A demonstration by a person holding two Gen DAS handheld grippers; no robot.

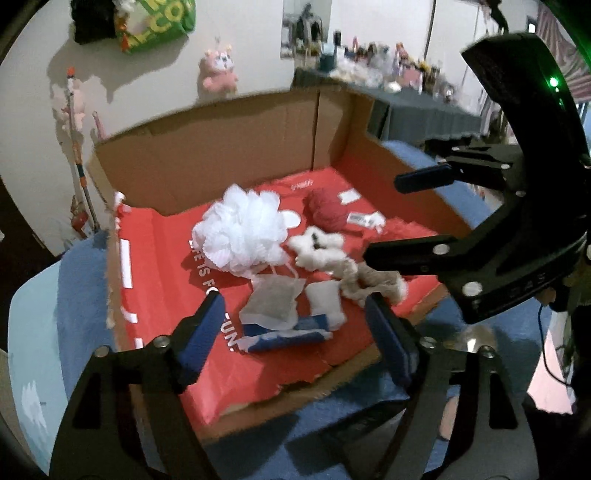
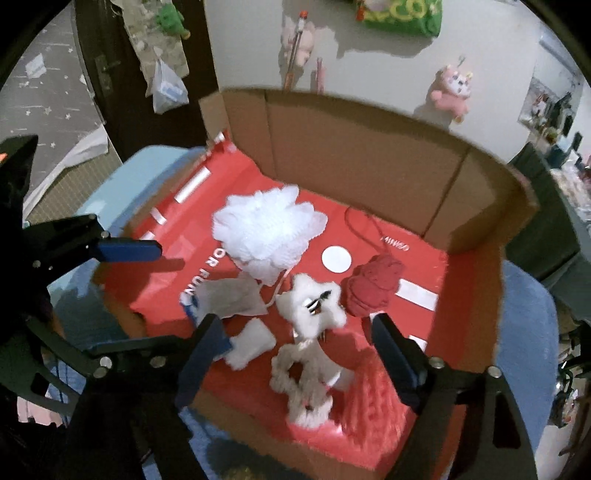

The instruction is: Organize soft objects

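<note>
White bath pouf (image 1: 242,230) – one | red yarn ball (image 1: 328,212) – one | both hand-held grippers (image 1: 295,328) (image 2: 295,354) apart

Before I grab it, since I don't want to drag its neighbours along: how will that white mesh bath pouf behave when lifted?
The white mesh pouf looks airy, so probably light and squashy between the fingers. Its cord trails toward the pale sachet and could snag it. Its rounded shape may roll if nudged.

Pink plush (image 1: 218,70) on wall; green bag (image 1: 155,22) hanging; cluttered dark-clothed table (image 1: 406,99).
</note>
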